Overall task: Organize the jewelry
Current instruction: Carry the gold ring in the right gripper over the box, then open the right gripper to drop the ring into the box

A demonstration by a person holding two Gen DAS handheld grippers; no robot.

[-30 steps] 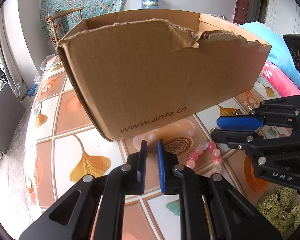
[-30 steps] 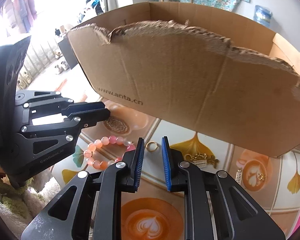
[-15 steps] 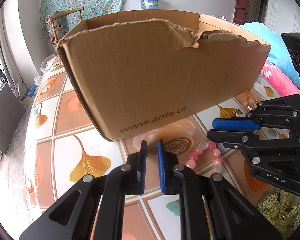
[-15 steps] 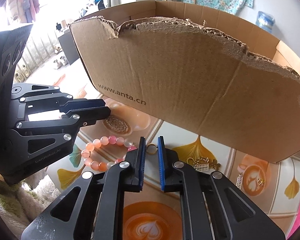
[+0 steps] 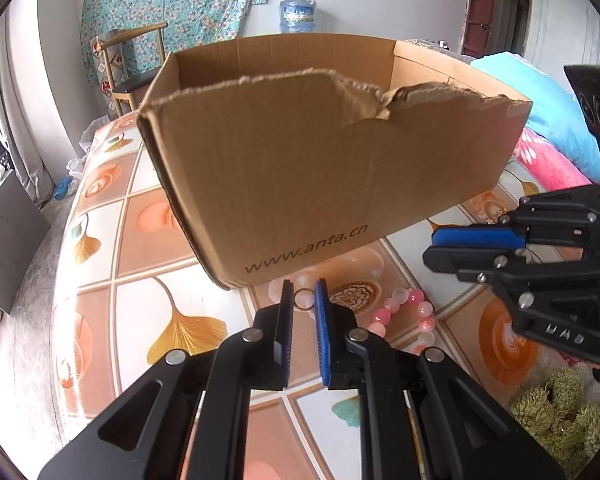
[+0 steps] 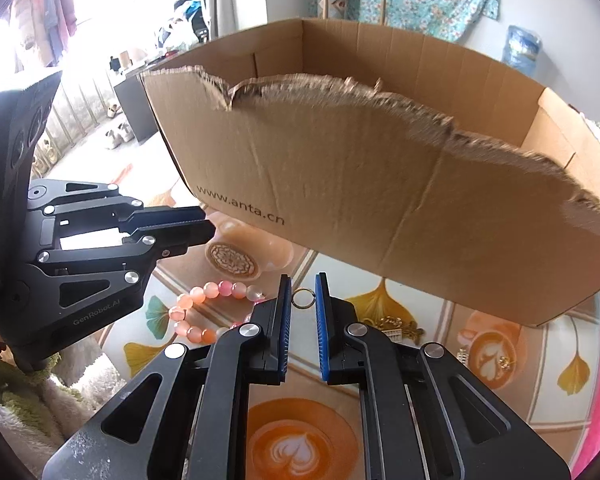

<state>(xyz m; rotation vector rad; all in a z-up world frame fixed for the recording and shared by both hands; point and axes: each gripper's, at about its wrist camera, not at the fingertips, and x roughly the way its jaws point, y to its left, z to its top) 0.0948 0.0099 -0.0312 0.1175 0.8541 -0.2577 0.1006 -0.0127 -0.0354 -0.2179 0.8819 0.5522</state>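
- The left claw is clenched on a thin metal ring. The ring stands upright between the two blue pads at their very tips.
- The right claw is likewise clenched, grasping a small gold ring at its fingertips, with the pads close against either side of the ring.
- Both claws point down and forward over the patterned tablecloth, the right claw off to the right of the left one, and their tips are well apart.
- Just beyond both claws stands the cardboard box. It is open at the top, its near wall is torn along the upper edge, and a web address is printed low on that wall.
- A pink and orange bead bracelet lies on the cloth between the two claws, just left of the right claw's fingers.
- A small gold chain piece lies on the cloth just right of the right claw, in front of the box.
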